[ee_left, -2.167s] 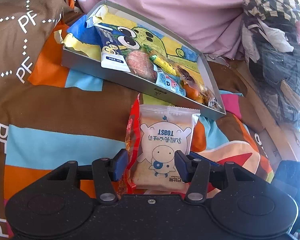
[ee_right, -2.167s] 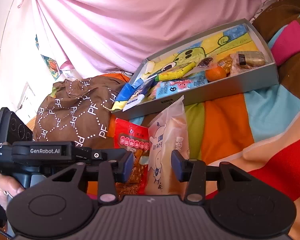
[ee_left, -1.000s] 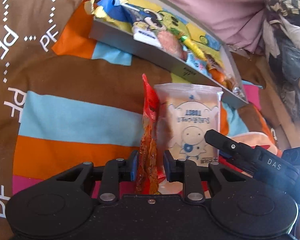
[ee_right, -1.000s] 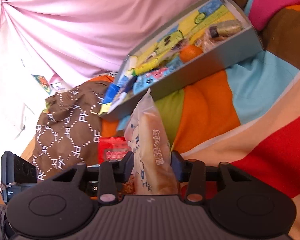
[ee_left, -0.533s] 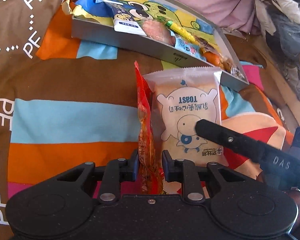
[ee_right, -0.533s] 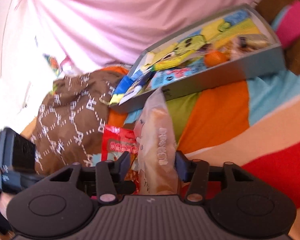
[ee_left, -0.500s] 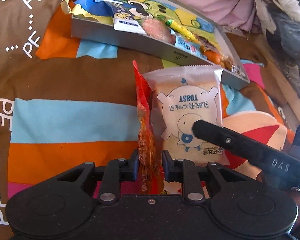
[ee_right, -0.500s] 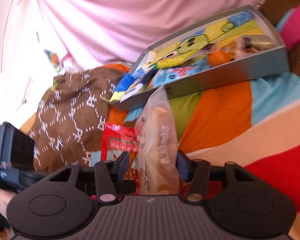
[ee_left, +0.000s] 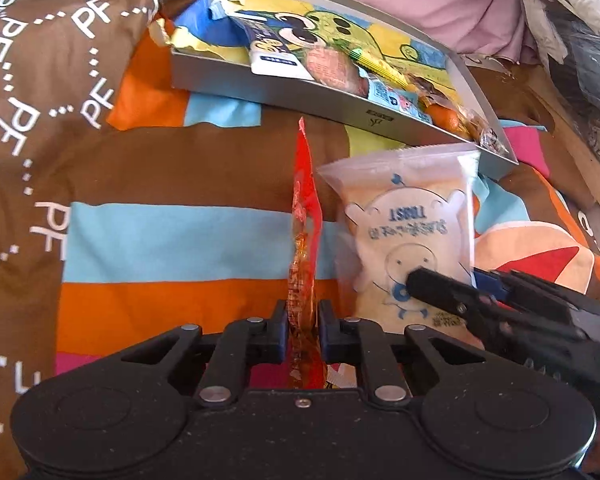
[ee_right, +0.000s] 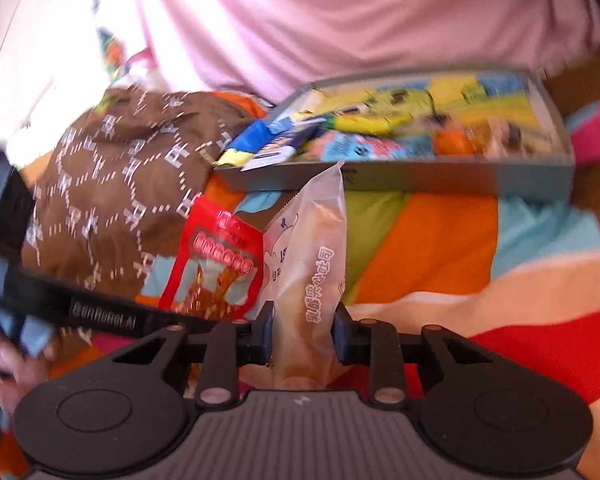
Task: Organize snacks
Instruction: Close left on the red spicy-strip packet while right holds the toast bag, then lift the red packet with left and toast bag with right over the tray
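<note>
A striped bedspread in brown, pale blue, orange and red covers the bed. On its left lies a brown pillow printed with white "PF" letters. Pink fabric hangs behind, and dark bundled plastic bags sit at the far right.

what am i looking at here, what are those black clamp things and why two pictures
No robot here: a person holds a two-finger clamp tool in each hand, and each tool carries a wide-angle camera looking forward along its fingers. That gives two pictures of one scene.

In the left tool's picture, the left gripper is shut on a red snack packet, seen edge-on. The right tool reaches in from the right.

In the right tool's picture, which is blurred, the right gripper is shut on a toast packet, with the red packet beside it.

Everything sits over a striped bedspread. Behind lies a grey box that already holds several snacks, among them something small, round and orange.
</note>
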